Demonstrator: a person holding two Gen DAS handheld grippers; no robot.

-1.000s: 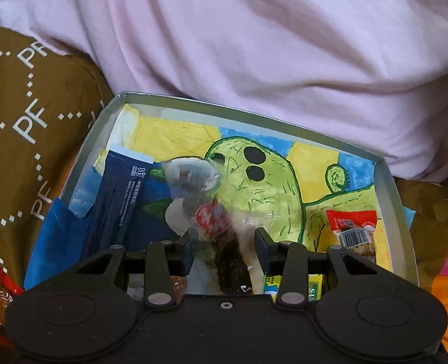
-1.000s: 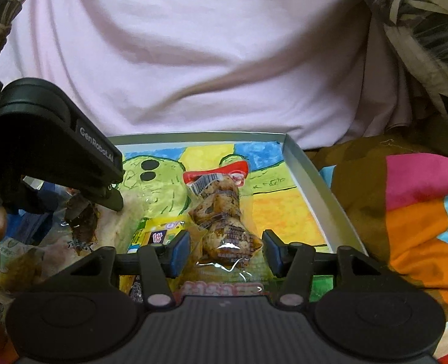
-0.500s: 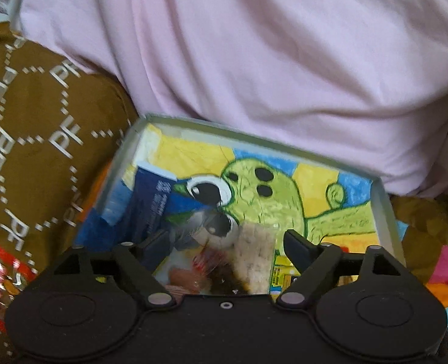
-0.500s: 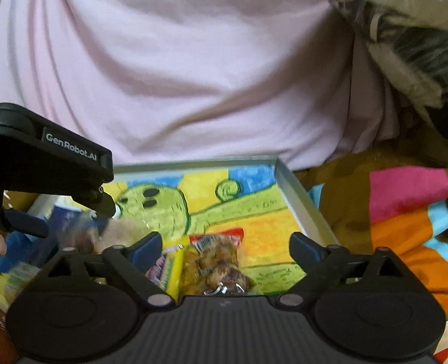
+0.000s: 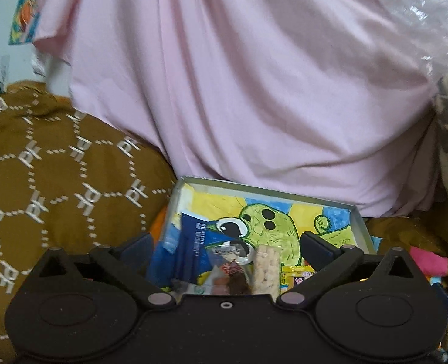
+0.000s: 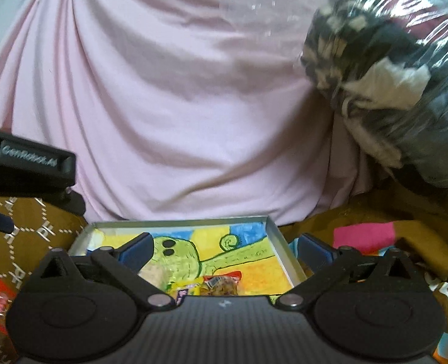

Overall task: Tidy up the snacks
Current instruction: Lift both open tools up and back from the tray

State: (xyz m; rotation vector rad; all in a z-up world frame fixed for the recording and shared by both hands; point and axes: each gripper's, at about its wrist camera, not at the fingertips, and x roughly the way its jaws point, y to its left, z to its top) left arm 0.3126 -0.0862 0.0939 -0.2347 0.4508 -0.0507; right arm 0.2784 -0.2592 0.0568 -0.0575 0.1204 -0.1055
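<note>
Left wrist view: we see the left gripper (image 5: 225, 247) with its jaws spread wide and opening, nothing pressed between them. Below and ahead lies the tray (image 5: 263, 188), a shallow grey-rimmed box with a green cartoon figure painted on its floor. Inside it we note a dark blue packet (image 5: 193, 242) at the left, a pale biscuit pack (image 5: 266, 270) near the middle, and a yellow packet (image 5: 296, 276) beside it. Right wrist view: the right gripper (image 6: 225, 247) is likewise wide and opening, holding nothing; a clear bag of brown snacks (image 6: 222, 285) rests in the tray just under it. Pink cloth (image 6: 178, 106) rises behind the tray; brown patterned fabric (image 5: 57, 166) lies to its left.
</note>
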